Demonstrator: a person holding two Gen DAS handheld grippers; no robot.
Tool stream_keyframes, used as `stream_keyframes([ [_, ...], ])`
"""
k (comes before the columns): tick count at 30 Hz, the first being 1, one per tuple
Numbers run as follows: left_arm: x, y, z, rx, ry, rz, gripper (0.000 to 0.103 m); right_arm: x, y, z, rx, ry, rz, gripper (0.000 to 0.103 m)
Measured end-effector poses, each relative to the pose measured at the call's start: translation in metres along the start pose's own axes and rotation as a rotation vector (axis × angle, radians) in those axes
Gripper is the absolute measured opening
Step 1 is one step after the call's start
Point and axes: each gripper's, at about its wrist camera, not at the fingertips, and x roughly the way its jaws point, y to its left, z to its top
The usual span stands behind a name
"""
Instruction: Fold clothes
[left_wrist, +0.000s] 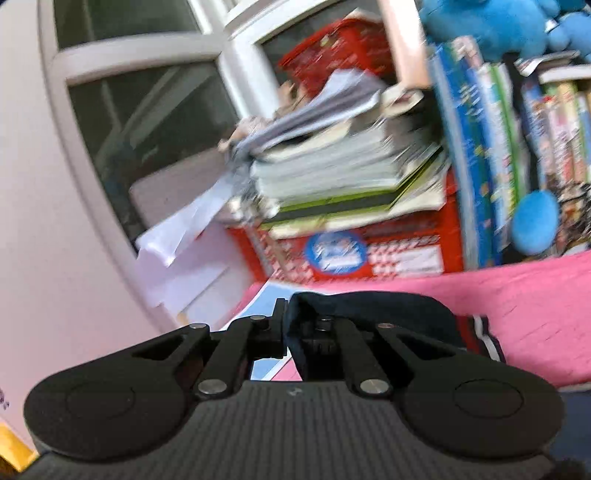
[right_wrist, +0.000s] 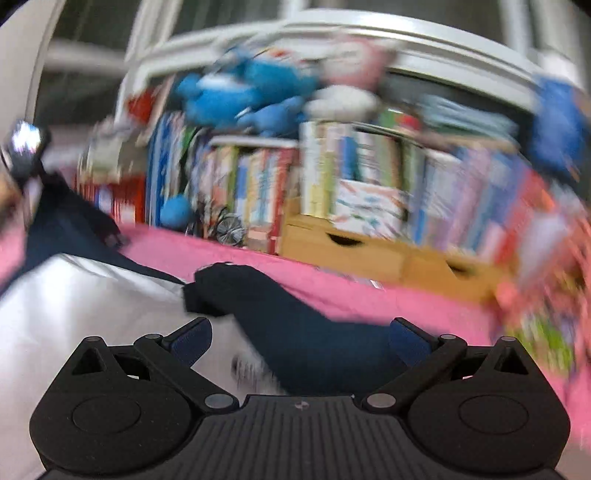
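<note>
A dark navy garment (left_wrist: 369, 306) with a red and white striped edge (left_wrist: 484, 332) lies on the pink cover (left_wrist: 517, 295). My left gripper (left_wrist: 284, 325) is shut on a fold of it, and the cloth drapes over the right finger. In the right wrist view the same navy garment (right_wrist: 314, 332) runs between the wide-apart fingers of my right gripper (right_wrist: 301, 341), whose blue pads (right_wrist: 192, 343) do not press on it. A shiny white part of the cloth (right_wrist: 92, 302) spreads to the left. A navy corner (right_wrist: 55, 221) rises toward the blurred upper left.
Behind the pink cover stand a red box (left_wrist: 369, 251) under a stack of papers and books (left_wrist: 332, 166), rows of upright books (right_wrist: 369, 177), a blue plush toy (right_wrist: 236, 96), a wooden drawer box (right_wrist: 351, 251) and a white-framed window (left_wrist: 110, 74).
</note>
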Motion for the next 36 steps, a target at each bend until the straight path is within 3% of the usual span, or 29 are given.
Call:
stream_keyframes([
  [2, 0.006, 0.006, -0.011, -0.006, 0.016, 0.012, 0.007, 0.042, 0.024, 0.02, -0.071, 0.035, 0.004, 0.103],
  [6, 0.022, 0.011, -0.024, 0.013, 0.044, 0.03, 0.008, 0.129, 0.068, 0.037, -0.133, 0.189, 0.03, 0.102],
  [7, 0.026, 0.013, -0.027, 0.008, 0.053, 0.031, 0.008, 0.148, 0.076, 0.034, -0.152, 0.242, 0.032, 0.084],
  [8, 0.03, 0.014, -0.029, 0.004, 0.06, 0.03, 0.008, 0.163, 0.081, 0.03, -0.156, 0.297, 0.036, 0.015],
  [9, 0.032, 0.015, -0.031, 0.004, 0.062, 0.027, 0.008, 0.173, 0.083, 0.028, -0.154, 0.333, 0.03, 0.006],
  [12, 0.037, 0.016, -0.035, -0.001, 0.061, 0.046, 0.009, 0.177, 0.07, 0.033, -0.127, 0.328, -0.058, 0.008],
  [15, 0.045, 0.024, -0.037, -0.069, 0.079, 0.093, 0.007, 0.146, 0.03, 0.045, -0.164, 0.233, -0.277, 0.008],
  [18, 0.057, 0.031, -0.042, -0.084, 0.107, 0.112, 0.007, 0.095, -0.041, 0.041, -0.08, 0.215, -0.486, 0.007],
  [20, 0.065, 0.03, -0.049, -0.062, 0.13, 0.117, 0.007, 0.066, -0.079, 0.021, -0.053, 0.264, -0.622, 0.007],
  [23, 0.074, 0.027, -0.06, -0.044, 0.184, 0.117, 0.008, 0.035, -0.113, -0.021, -0.011, 0.376, -0.693, 0.007],
  [25, 0.075, 0.03, -0.065, -0.066, 0.242, 0.071, 0.008, 0.014, -0.136, -0.049, 0.017, 0.451, -0.739, 0.01],
  [27, 0.066, 0.037, -0.067, -0.106, 0.273, -0.032, 0.017, -0.003, -0.146, -0.067, 0.062, 0.487, -0.714, 0.024],
  [29, 0.048, 0.045, -0.068, -0.118, 0.264, -0.138, 0.032, -0.017, -0.141, -0.072, 0.08, 0.48, -0.694, 0.07],
  [31, 0.022, 0.051, -0.067, -0.084, 0.23, -0.208, 0.04, -0.035, -0.132, -0.068, 0.069, 0.426, -0.677, 0.084],
  [35, -0.035, 0.058, -0.062, -0.005, 0.128, -0.355, 0.076, -0.065, -0.11, -0.046, 0.077, 0.271, -0.596, 0.099],
  [36, -0.049, 0.056, -0.06, 0.015, 0.097, -0.411, 0.078, -0.07, -0.105, -0.039, 0.082, 0.228, -0.566, 0.101],
])
